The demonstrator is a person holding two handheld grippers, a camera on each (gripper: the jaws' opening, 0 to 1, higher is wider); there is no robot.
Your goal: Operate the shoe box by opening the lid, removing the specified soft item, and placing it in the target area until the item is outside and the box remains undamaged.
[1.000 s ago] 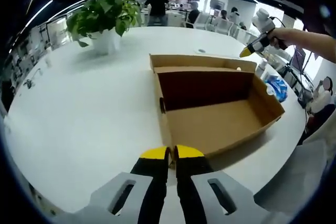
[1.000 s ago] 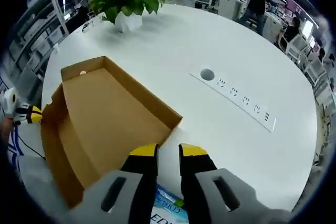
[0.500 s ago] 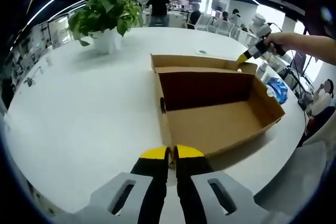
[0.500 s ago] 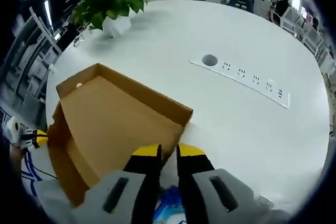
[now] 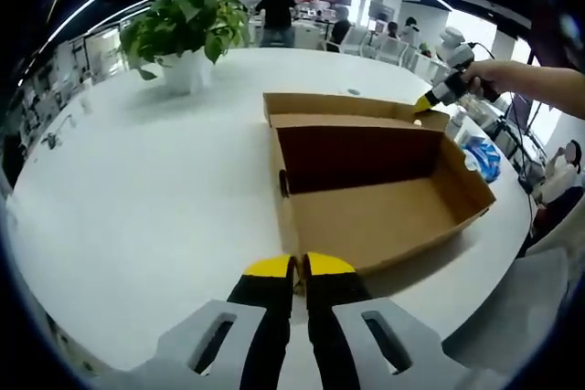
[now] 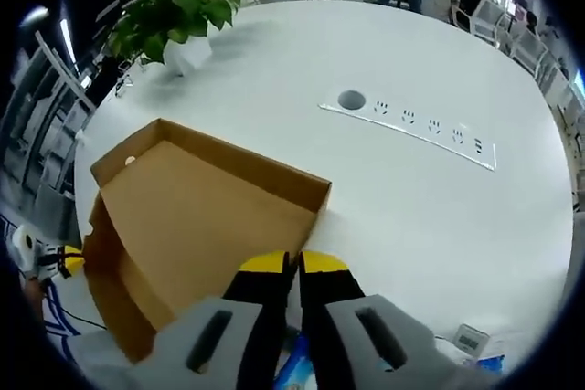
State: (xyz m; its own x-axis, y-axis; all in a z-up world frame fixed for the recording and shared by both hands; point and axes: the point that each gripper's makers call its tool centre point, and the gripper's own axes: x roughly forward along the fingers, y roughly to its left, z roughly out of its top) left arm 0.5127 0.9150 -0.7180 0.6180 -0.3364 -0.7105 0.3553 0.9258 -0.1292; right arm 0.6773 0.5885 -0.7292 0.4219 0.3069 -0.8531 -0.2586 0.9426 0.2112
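Observation:
An open brown shoe box lies on the white table, its inside bare and its lid folded back on the far side. My left gripper is shut, with its tips pinching the box's near corner. The right gripper, held by a person's hand, sits at the lid's far right corner. In the right gripper view my right gripper has its jaws together on the edge of the shoe box. A soft blue packet lies on the table to the right of the box, and the same packet peeks out under the right gripper.
A potted plant stands at the back left of the table. A socket strip is set into the tabletop beyond the box. A small white tag lies near the table's edge. People stand by desks far behind.
The right gripper's jaws have gone from open to shut as it came down to the box's edge. The left gripper and the box have stayed put.

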